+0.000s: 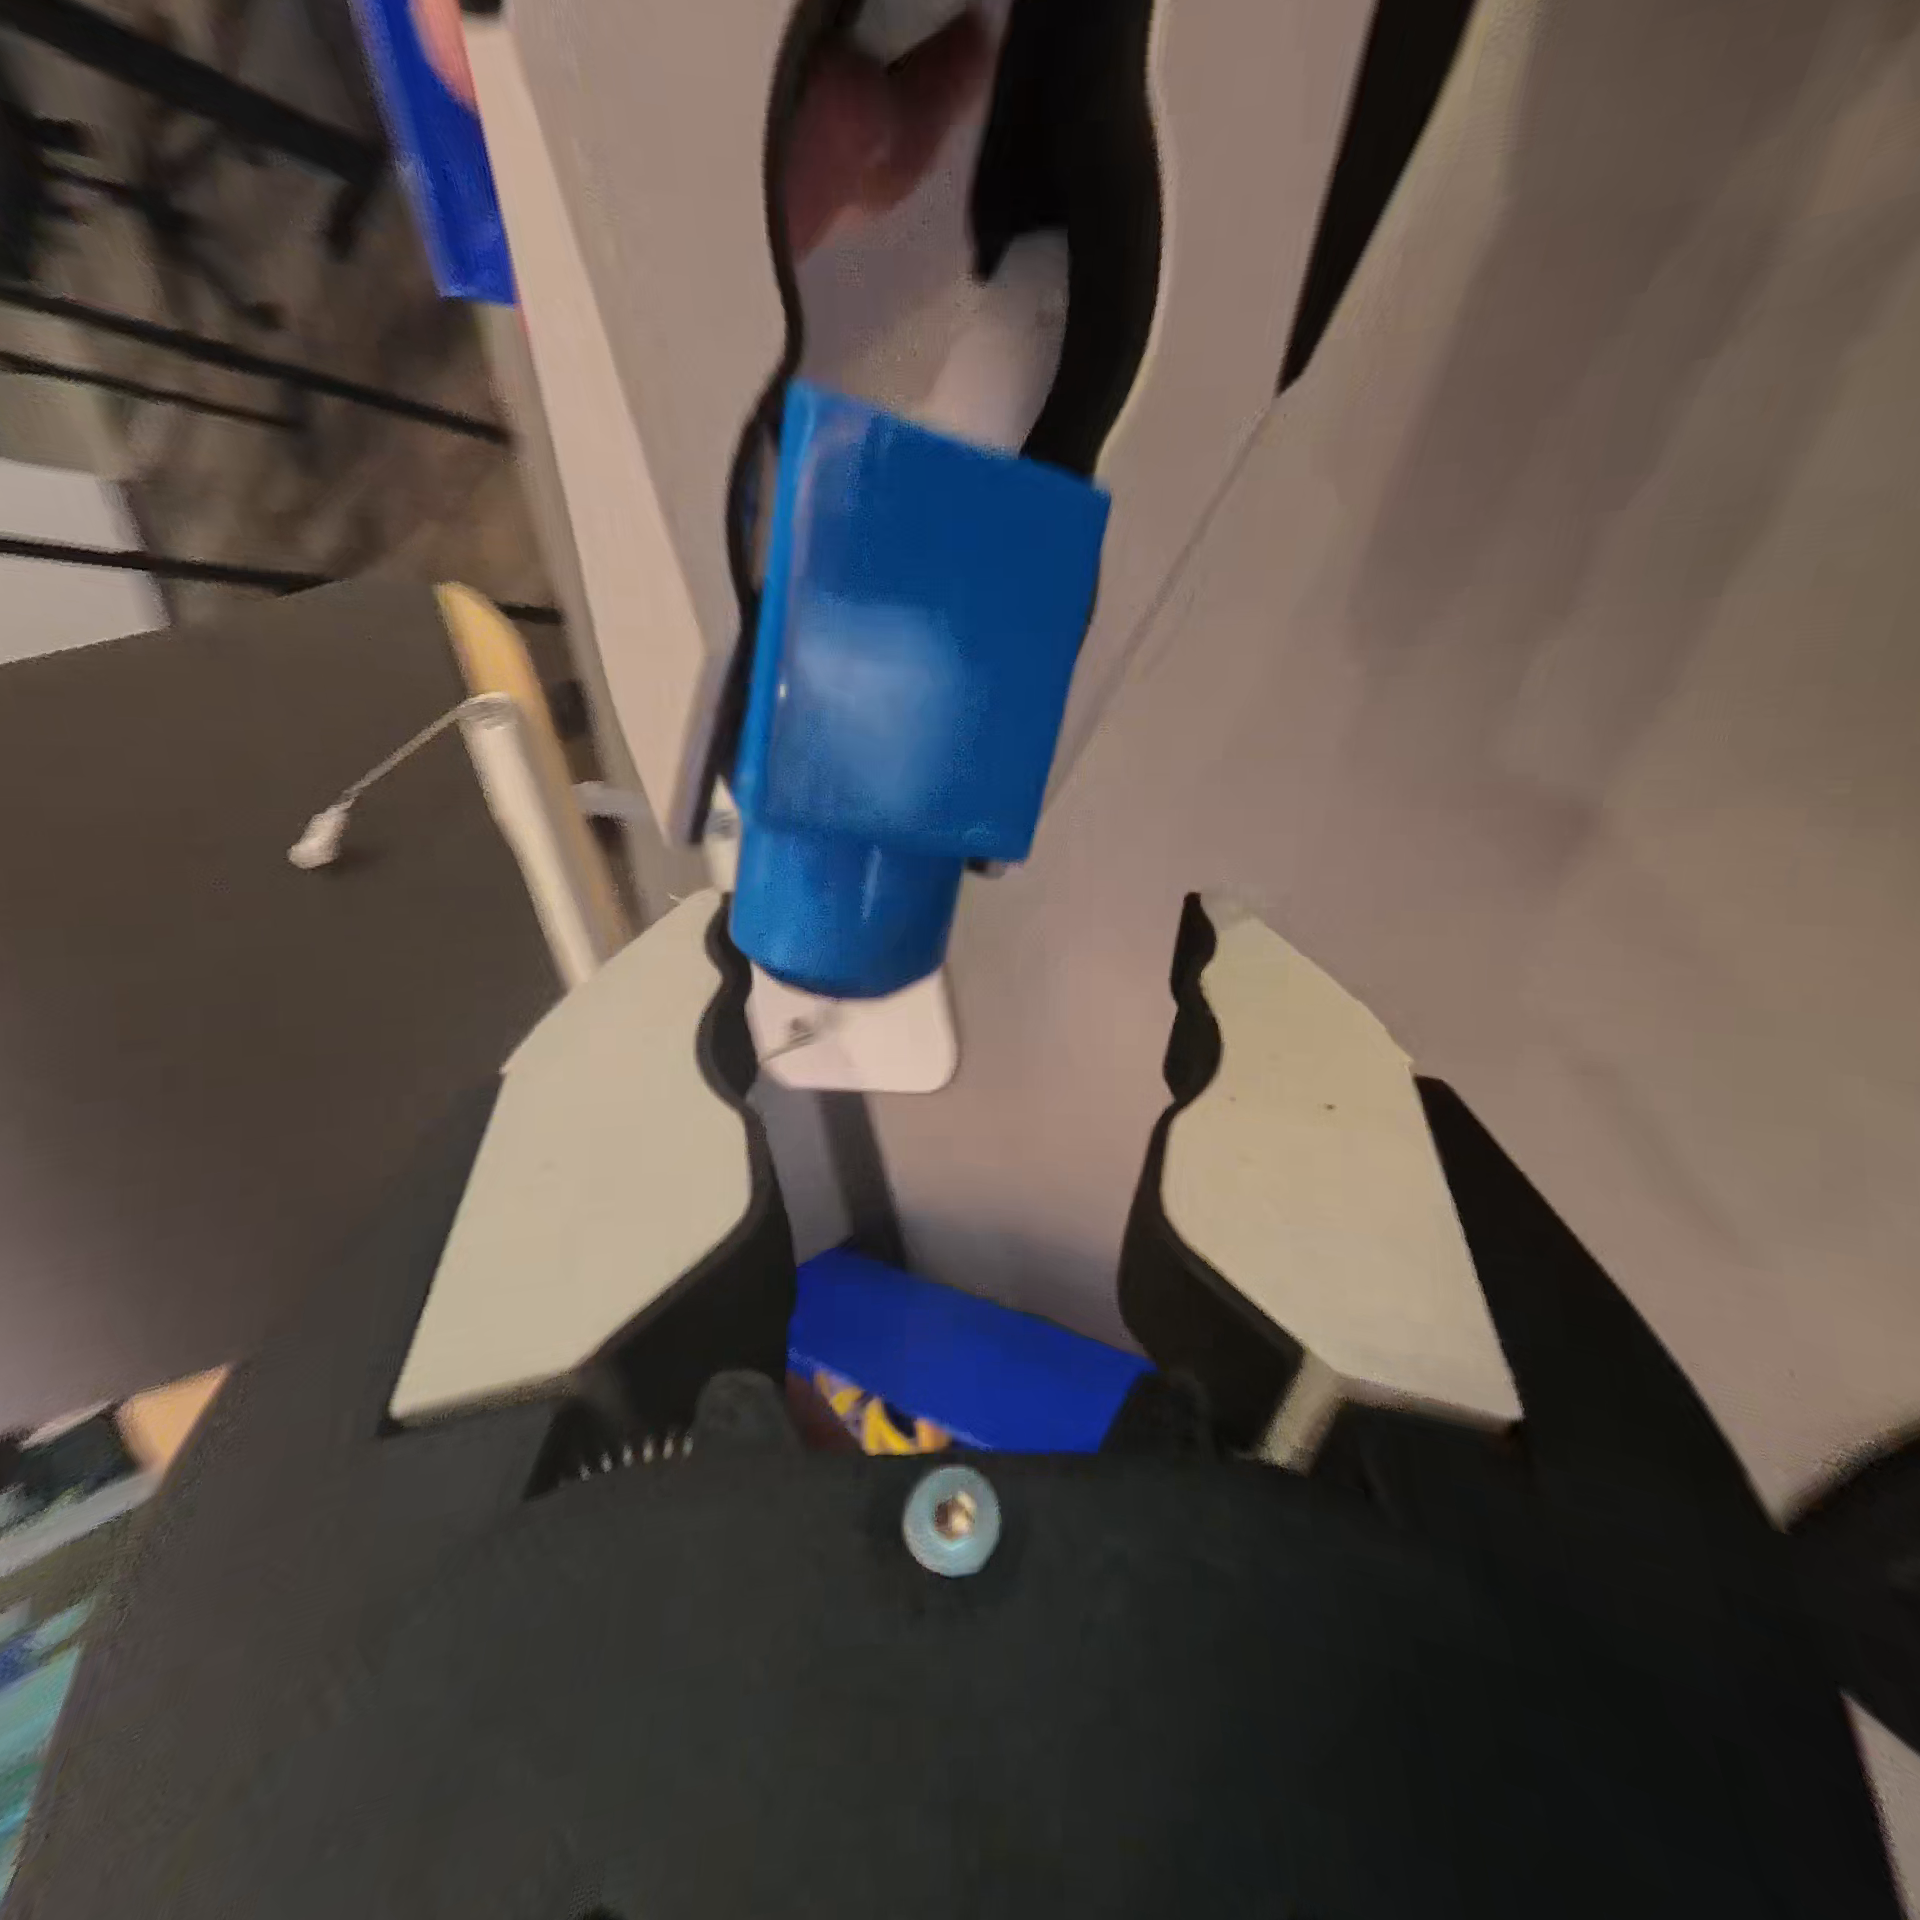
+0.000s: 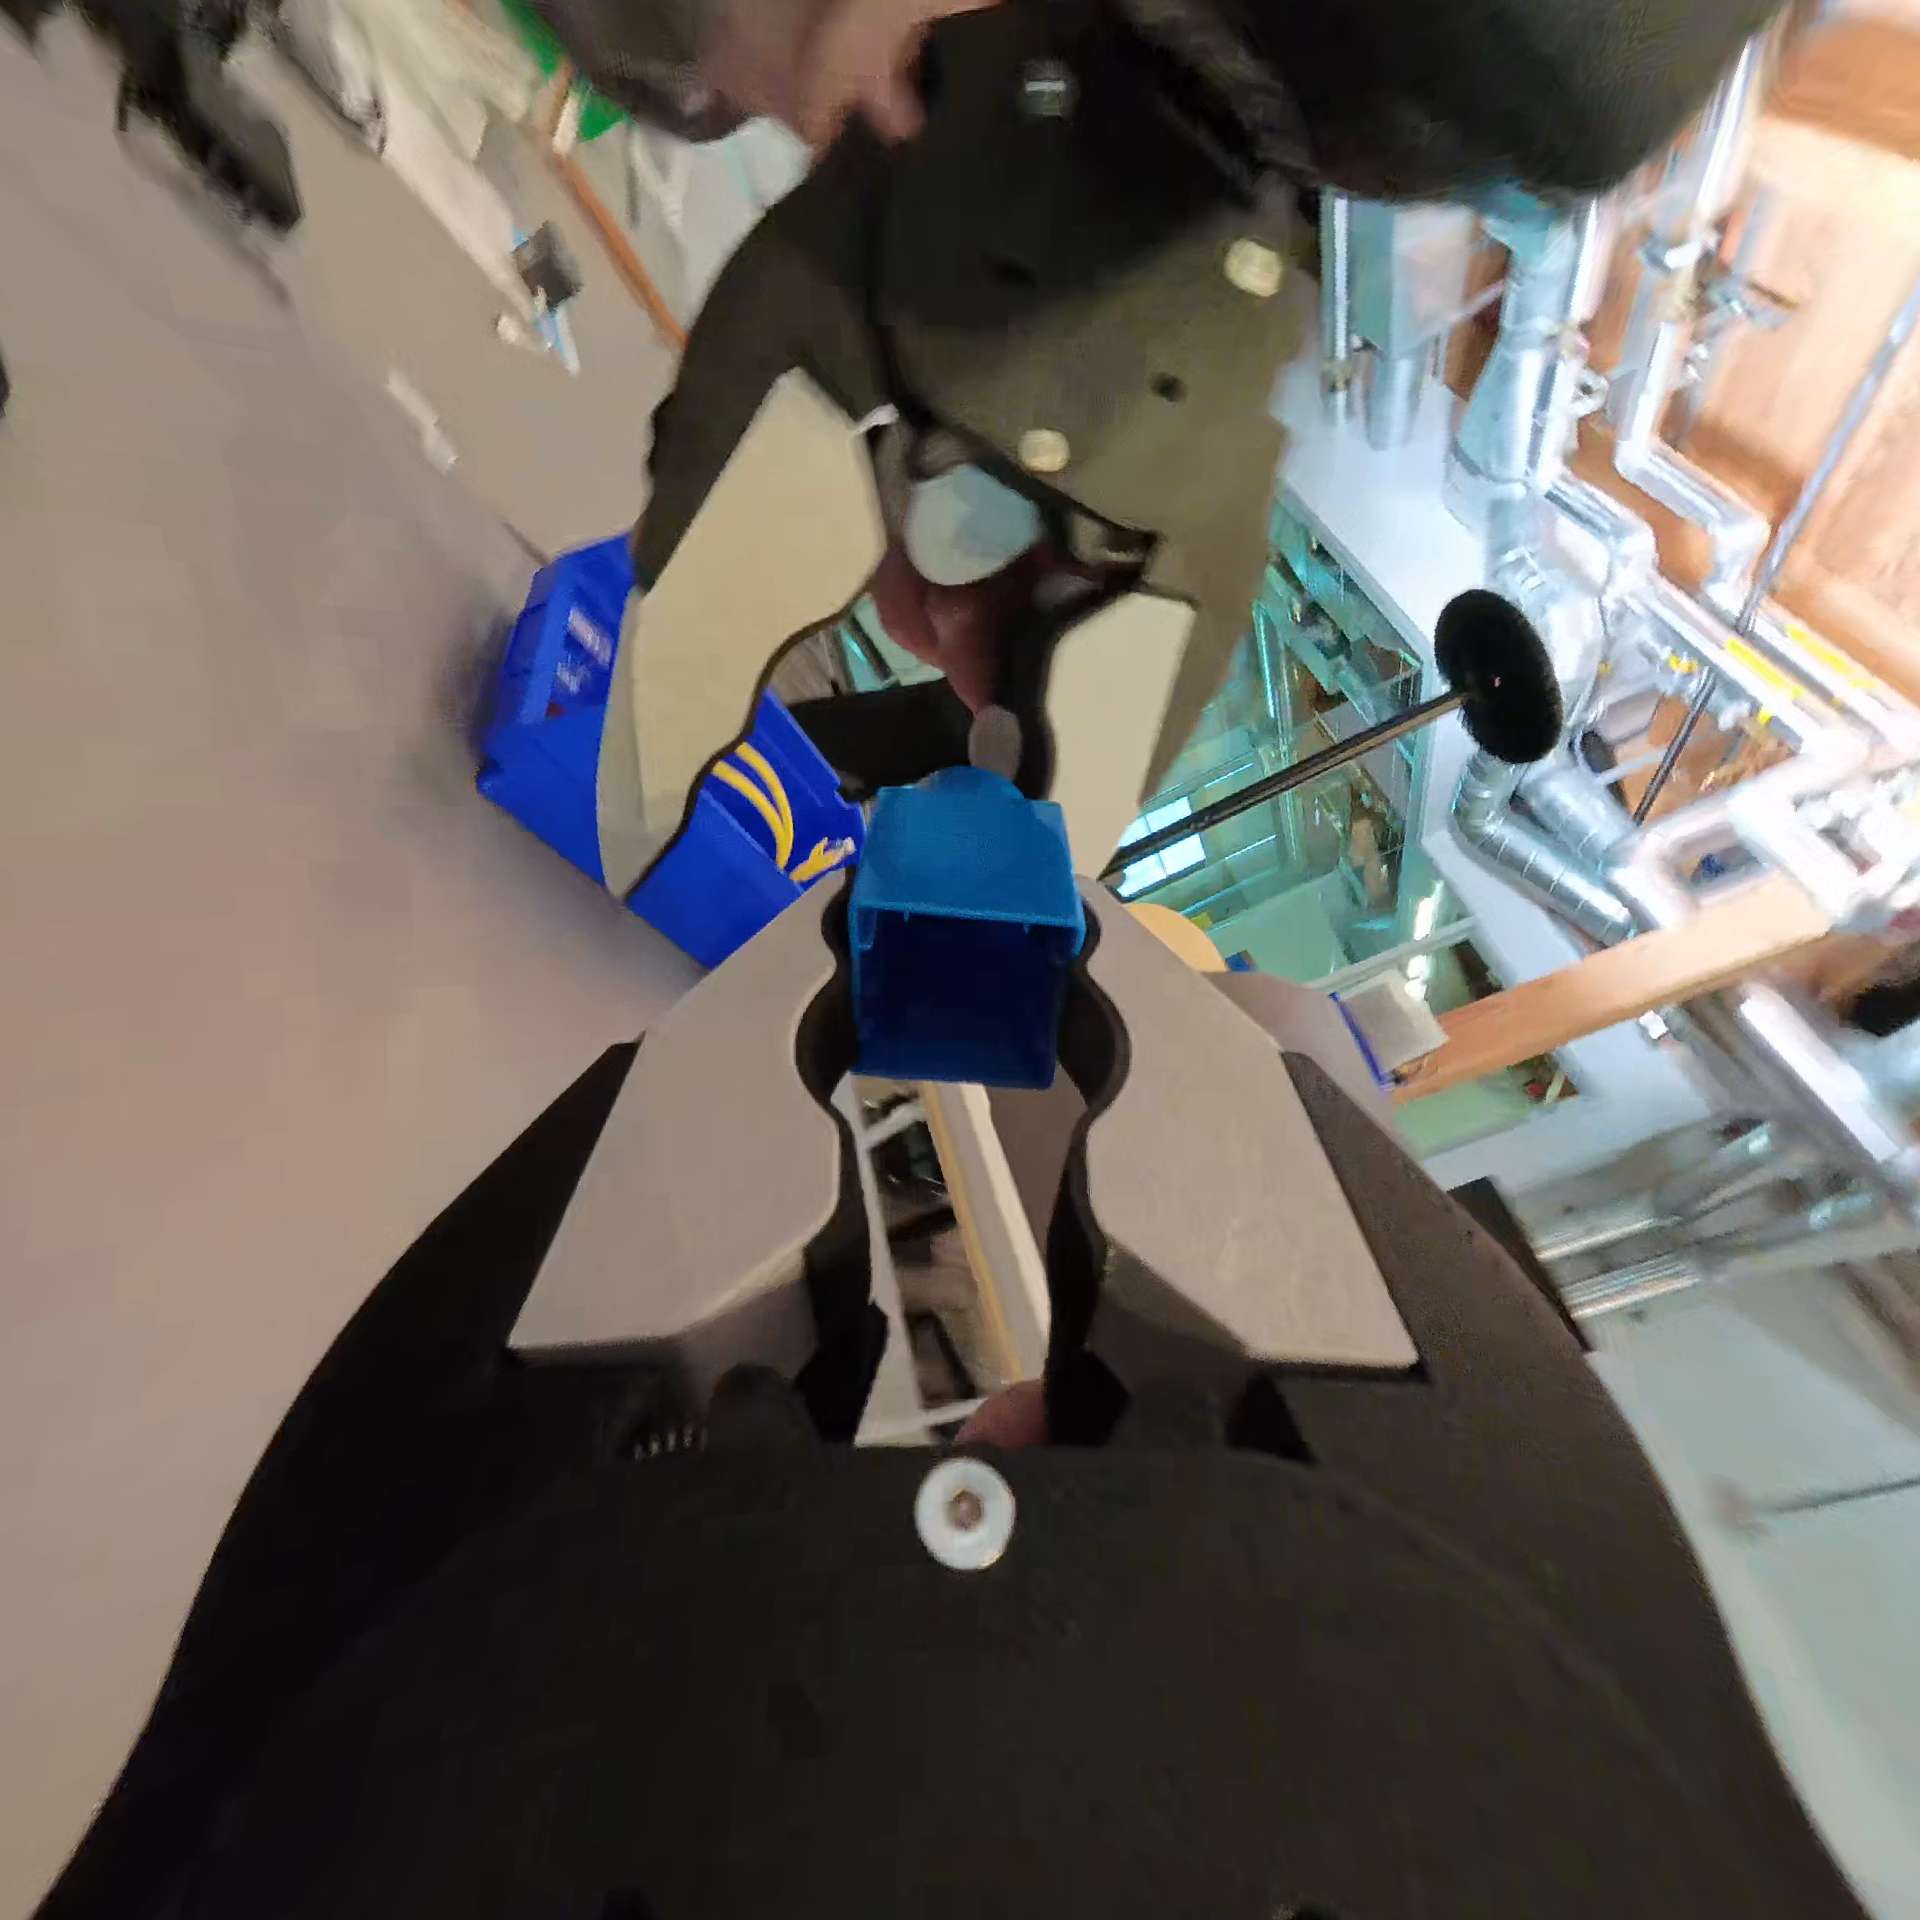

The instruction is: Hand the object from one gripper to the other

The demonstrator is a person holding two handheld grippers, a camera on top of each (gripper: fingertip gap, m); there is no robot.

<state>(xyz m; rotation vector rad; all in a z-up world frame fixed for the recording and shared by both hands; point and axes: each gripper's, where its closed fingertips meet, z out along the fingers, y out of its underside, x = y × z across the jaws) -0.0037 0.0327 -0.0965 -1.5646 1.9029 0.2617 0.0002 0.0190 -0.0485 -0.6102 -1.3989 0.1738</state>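
- The right gripper is clamped on a blue plastic part: a hollow square box with a round cylindrical neck at its far end.
- In the right wrist view the box's open end faces the camera, and the scalloped black pads press against its two side walls near the fingertips.
- The left gripper has its fingers spread wide apart and grips nothing.
- In the left wrist view the blue part hangs just ahead of the fingertips, its neck pointing toward the camera.
- The neck sits close to the left finger pad; motion blur leaves it unclear whether the two touch.
- The gap on the other side, toward the opposite finger, is clearly open.
- The right gripper's fingers reach down from the top of the left wrist view and meet the box end of the part.
- In the right wrist view the left gripper faces in from above, its pale fingers open on either side of the part's neck.
- A hand shows behind that gripper.
- A blue bin holding yellow items sits on the grey table below the exchange.
- The same blue bin shows between the bases of the left gripper's fingers.
- A second blue bin appears at the upper left of the left wrist view.
- A white cable end lies on a dark surface to the left.
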